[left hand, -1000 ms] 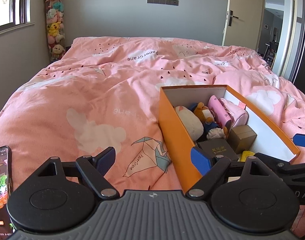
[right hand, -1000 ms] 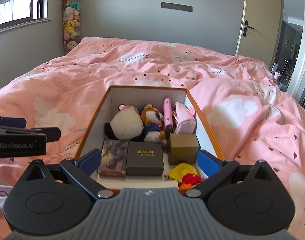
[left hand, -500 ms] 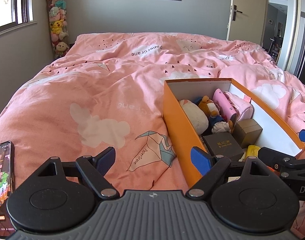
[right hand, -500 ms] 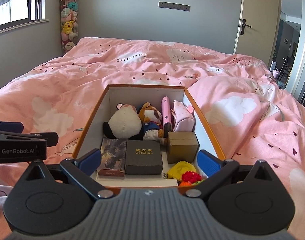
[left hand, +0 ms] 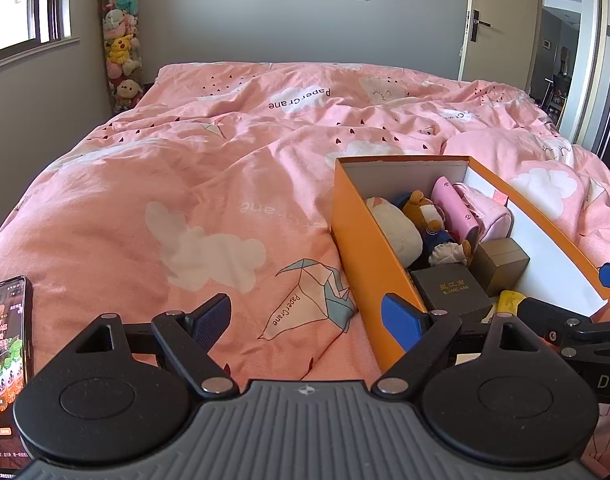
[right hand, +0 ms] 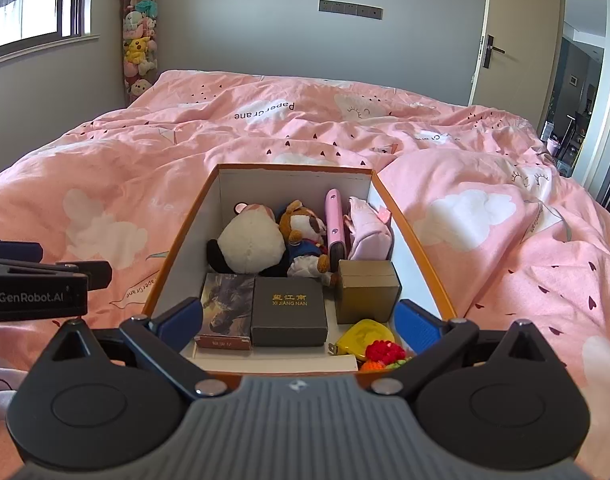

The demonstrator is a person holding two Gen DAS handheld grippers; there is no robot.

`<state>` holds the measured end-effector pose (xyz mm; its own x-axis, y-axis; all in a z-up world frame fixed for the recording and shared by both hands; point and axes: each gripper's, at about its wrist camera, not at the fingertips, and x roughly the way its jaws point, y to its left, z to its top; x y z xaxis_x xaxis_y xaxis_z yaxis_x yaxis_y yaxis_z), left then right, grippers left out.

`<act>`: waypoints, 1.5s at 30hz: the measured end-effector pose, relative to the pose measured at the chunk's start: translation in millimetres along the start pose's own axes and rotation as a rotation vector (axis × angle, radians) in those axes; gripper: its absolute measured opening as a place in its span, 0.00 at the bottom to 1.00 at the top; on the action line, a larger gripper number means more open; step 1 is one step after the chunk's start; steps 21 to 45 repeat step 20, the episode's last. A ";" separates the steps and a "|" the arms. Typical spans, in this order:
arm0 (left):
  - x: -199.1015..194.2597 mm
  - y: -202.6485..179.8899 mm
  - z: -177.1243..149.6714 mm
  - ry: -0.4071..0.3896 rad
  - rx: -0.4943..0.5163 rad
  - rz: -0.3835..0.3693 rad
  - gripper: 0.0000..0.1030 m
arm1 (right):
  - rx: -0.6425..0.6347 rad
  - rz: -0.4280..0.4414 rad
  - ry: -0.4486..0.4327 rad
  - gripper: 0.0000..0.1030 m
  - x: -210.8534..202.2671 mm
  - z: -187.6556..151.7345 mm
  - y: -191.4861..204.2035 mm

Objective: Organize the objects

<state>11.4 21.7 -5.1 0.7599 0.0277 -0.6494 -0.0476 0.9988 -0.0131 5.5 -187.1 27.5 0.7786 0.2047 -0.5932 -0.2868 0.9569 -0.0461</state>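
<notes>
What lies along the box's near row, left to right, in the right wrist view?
Picture-covered box → black XI JIANG NAN box → gold-brown box, with the yellow item just in front of it.

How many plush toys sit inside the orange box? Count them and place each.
2. The panda plush lies at the far left of the orange box; the bear plush leans against its right side. Others may be hidden underneath.

Box [right hand: 405,216]: on duvet [right hand: 145,160], right of bed's middle.
Box, far end: panda plush [right hand: 251,244] left, bear plush [right hand: 301,226], slim case [right hand: 335,220], pouch [right hand: 369,236] right.
Box, near end: card box [right hand: 227,310] left, XI JIANG NAN box [right hand: 289,310] centre, cardboard cube [right hand: 367,290] right; tape measure [right hand: 365,336] and knitted flower [right hand: 383,350] before cube.
Phone [left hand: 5,344]: on duvet, well left of box.
</notes>
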 end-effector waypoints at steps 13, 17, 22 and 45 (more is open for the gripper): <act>-0.4 -0.3 -0.4 0.000 0.001 0.000 0.96 | 0.008 -0.003 0.007 0.99 1.6 -0.8 -0.2; -0.6 -0.3 -0.7 0.001 -0.001 0.000 0.96 | 0.010 0.000 0.010 0.99 2.2 -1.6 -1.0; -0.7 -0.2 -0.9 0.002 -0.001 0.000 0.96 | 0.011 0.001 0.010 0.99 2.2 -1.8 -1.4; -0.7 -0.2 -0.9 0.002 -0.001 0.000 0.96 | 0.011 0.001 0.010 0.99 2.2 -1.8 -1.4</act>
